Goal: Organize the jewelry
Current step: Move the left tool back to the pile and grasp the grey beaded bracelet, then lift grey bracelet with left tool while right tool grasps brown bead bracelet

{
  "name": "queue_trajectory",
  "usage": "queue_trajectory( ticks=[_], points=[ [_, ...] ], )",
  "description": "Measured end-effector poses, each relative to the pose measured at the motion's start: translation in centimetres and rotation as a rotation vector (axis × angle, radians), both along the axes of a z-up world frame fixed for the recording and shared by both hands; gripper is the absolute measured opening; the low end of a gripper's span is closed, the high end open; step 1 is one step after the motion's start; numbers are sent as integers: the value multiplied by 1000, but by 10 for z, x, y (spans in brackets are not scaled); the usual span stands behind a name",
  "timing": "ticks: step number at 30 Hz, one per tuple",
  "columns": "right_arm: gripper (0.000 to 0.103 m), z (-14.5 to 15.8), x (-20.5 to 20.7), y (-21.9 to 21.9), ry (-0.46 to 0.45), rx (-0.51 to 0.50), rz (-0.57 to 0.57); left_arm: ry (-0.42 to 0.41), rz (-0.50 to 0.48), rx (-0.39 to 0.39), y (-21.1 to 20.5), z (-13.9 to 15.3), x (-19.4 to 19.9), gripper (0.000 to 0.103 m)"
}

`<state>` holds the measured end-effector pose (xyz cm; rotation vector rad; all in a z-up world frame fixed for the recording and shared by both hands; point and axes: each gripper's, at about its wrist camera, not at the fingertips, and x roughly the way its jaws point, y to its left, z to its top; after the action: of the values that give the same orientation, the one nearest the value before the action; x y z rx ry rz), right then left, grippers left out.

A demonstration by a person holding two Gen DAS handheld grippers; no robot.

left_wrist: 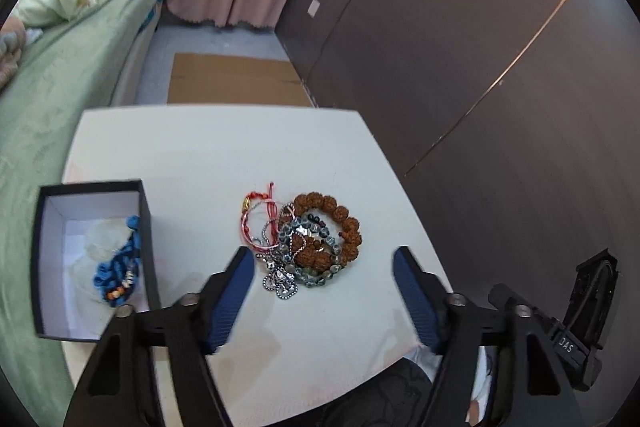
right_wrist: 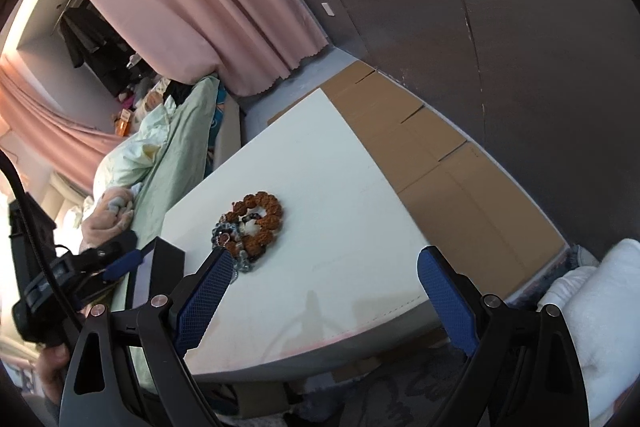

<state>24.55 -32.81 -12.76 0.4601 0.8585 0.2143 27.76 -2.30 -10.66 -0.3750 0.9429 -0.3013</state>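
A pile of jewelry lies on the white table [left_wrist: 192, 155]: a brown bead bracelet [left_wrist: 344, 223], a grey-green bead bracelet [left_wrist: 320, 273], a red string bracelet [left_wrist: 256, 223] and a silver chain [left_wrist: 280, 283]. A black box [left_wrist: 146, 223] at the left holds a blue bead piece [left_wrist: 122, 267]. My left gripper [left_wrist: 324, 263] is open and empty, just in front of the pile. My right gripper [right_wrist: 324, 259] is open and empty, near the table's front edge, with the brown bead bracelet [right_wrist: 260, 223] ahead to its left. The left gripper [right_wrist: 120, 263] shows there beside the black box [right_wrist: 168, 259].
A bed with green sheets [left_wrist: 48, 99] runs along the table's left side. Flat cardboard [left_wrist: 236, 79] lies on the floor beyond the table. A dark wardrobe wall [left_wrist: 460, 47] stands at the right. A white cushion [right_wrist: 592, 327] lies at the right in the right wrist view.
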Motion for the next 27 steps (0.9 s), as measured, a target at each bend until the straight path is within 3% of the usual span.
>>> queue_trajectory(
  ticks=[7,15,21,27],
  points=[
    [93,-13,11,-3,17,30,-7,103,10,-17,2,-29,29,38],
    [88,-20,17,2,30,55,3,186,22,4,-5,-44,52,31],
    [84,-20,22,7,41,53,7,205,24,51,-14,-52,65,24],
    [84,-27,26,14,70,33,11,202,13,27,-13,-66,69,23]
  ],
)
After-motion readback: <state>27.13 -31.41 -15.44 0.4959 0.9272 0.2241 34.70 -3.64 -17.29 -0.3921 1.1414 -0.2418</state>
